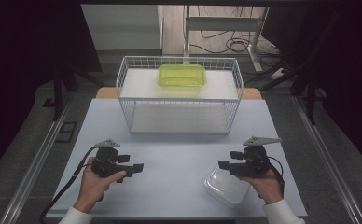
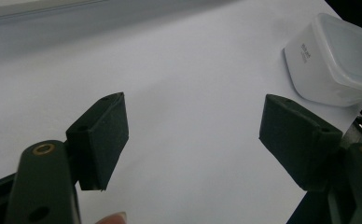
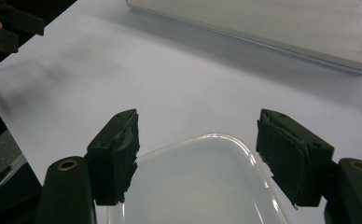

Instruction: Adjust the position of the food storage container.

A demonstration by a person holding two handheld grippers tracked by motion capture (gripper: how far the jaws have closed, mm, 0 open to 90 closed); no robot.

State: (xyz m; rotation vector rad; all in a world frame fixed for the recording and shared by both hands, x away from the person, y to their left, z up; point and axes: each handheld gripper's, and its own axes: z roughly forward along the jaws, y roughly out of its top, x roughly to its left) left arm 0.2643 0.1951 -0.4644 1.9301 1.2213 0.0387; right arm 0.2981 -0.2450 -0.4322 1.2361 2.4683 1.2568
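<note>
The right gripper [image 3: 198, 158] held its fingers [image 3: 116, 154] spread wide above the translucent white lidded plastic container [image 3: 198, 186], not pinching it. The left gripper [image 2: 193, 140] had fingers [image 2: 102, 137] equally spread over the bare pale worktop [image 2: 184, 70], holding nothing.

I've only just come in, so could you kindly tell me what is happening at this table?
A person holds a gripper in each hand over the white table. The right gripper hangs just above a white lidded container near the front edge, jaws open and not gripping it. The left gripper is open over bare table. A green container sits on top of the wire rack behind.
</note>
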